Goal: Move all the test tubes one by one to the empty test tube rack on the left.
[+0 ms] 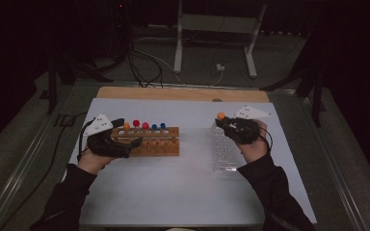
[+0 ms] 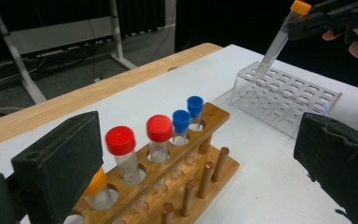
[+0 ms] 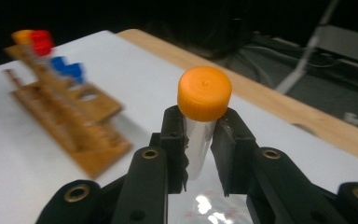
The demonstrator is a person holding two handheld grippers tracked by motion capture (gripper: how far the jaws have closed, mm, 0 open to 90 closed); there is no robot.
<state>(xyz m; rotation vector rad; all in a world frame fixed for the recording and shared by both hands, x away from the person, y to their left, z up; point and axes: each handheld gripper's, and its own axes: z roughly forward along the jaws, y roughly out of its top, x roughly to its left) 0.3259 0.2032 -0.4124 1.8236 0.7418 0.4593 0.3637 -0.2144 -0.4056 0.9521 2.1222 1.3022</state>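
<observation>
A wooden rack (image 1: 160,145) on the white table holds an orange-capped tube (image 2: 95,183), two red-capped tubes (image 2: 120,140) and two blue-capped ones (image 2: 181,120). My left gripper (image 1: 127,133) is open, its jaws either side of the rack's left end; the far pad (image 2: 340,163) stands clear of the wood. To the right lies a clear plastic rack (image 1: 223,149). Just above its far end my right gripper (image 1: 229,126) is shut on a clear tube (image 3: 196,144) just under its orange cap (image 3: 204,93). That tube hangs tilted, its tip at the clear rack's far corner (image 2: 263,70).
A bare wooden strip (image 1: 183,93) runs along the table's far edge. Beyond it, a metal frame (image 1: 178,48) and cables (image 1: 144,67) sit on the dark floor. White table surface (image 1: 173,183) stretches between the racks and the near edge.
</observation>
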